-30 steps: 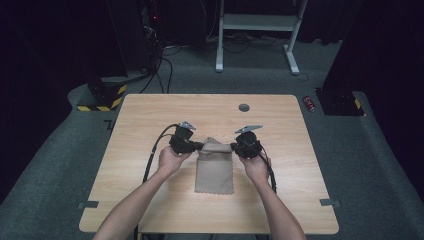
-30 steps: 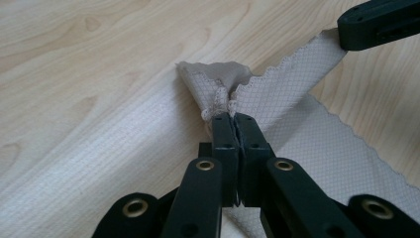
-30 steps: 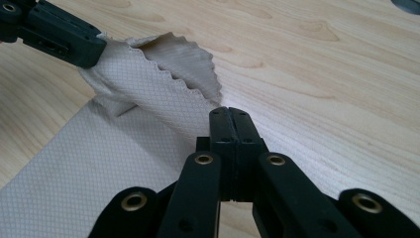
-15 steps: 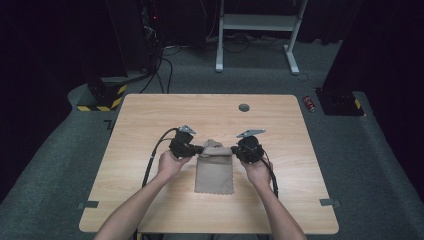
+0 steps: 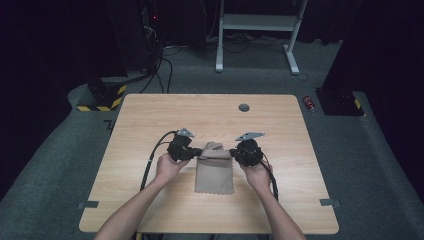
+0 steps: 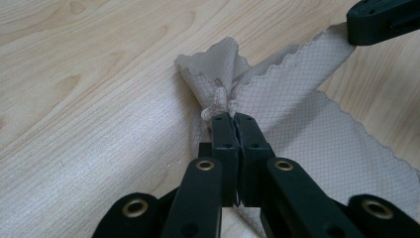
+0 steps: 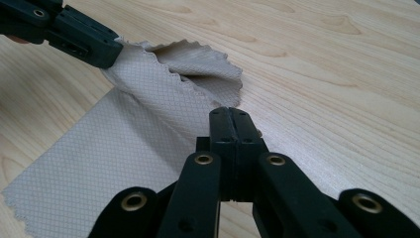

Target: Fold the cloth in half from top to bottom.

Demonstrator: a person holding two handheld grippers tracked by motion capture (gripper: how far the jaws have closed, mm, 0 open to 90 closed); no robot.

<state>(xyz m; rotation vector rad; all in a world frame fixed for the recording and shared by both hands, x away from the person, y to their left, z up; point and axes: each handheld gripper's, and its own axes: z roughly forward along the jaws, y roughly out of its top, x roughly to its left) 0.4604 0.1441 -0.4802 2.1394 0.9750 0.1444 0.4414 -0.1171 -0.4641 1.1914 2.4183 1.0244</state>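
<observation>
A beige cloth (image 5: 214, 172) with a fine grid weave and scalloped edges lies on the wooden table (image 5: 150, 125), its near part flat and its far edge lifted and bunched. My left gripper (image 5: 196, 151) is shut on the far left corner of the cloth (image 6: 277, 99), which puckers just past its closed jaws (image 6: 233, 119). Opposite it, my right gripper (image 5: 231, 152) is shut on the far right corner, and the cloth (image 7: 163, 94) folds over ahead of that gripper (image 7: 230, 113). Each gripper view also catches the other gripper's jaw tip at the cloth's edge.
A small dark round hole or grommet (image 5: 243, 107) sits near the table's far edge. A metal desk frame (image 5: 255, 22) and cables stand on the grey floor behind. A red object (image 5: 310, 103) lies on the floor at the far right corner.
Both grippers have drawn the cloth's far edge toward the person, so the cloth is shorter and its top is more bunched. Both stay shut on the corners.
</observation>
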